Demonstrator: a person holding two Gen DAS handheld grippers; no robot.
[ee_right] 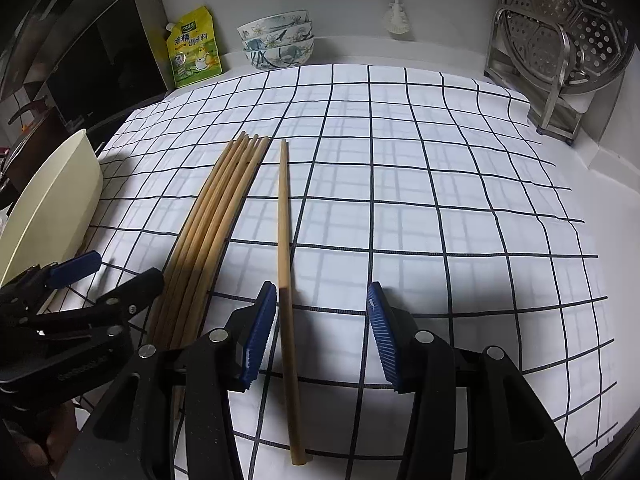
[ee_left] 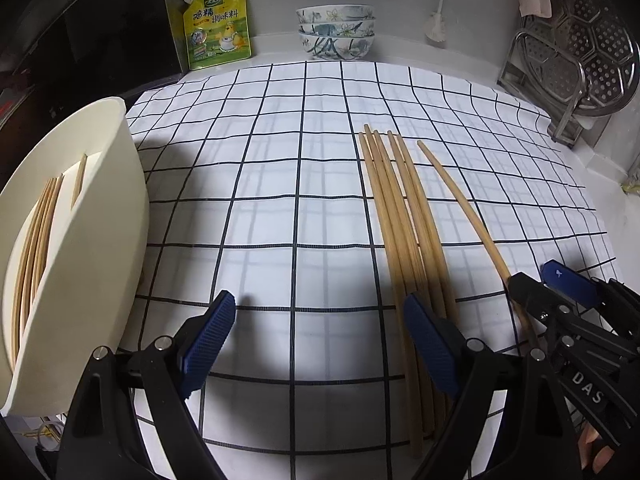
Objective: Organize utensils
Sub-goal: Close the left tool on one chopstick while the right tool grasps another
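1. My left gripper (ee_left: 320, 344) has ribbed blue rubbery pads on matt black plastic arms with bright metal pins; my right gripper (ee_right: 322, 332) looks the same.
2. The chopsticks (ee_left: 400, 216) are smooth, matt, pale wood, as is the single chopstick (ee_right: 285, 216).
3. The checked cloth (ee_left: 280, 184) is matt woven fabric.
4. At nine o'clock, the cream holder (ee_left: 100, 216) is smooth plastic.
5. At twelve, glazed ceramic bowls (ee_left: 336, 32) shine; the seasoning pouch (ee_left: 216, 28) is glossy.
6. At two, the steamer plate (ee_left: 592, 52) is perforated polished metal.

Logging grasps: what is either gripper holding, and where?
Nothing. The right gripper is open astride the lone wooden chopstick's thick end; the left gripper is open, empty.
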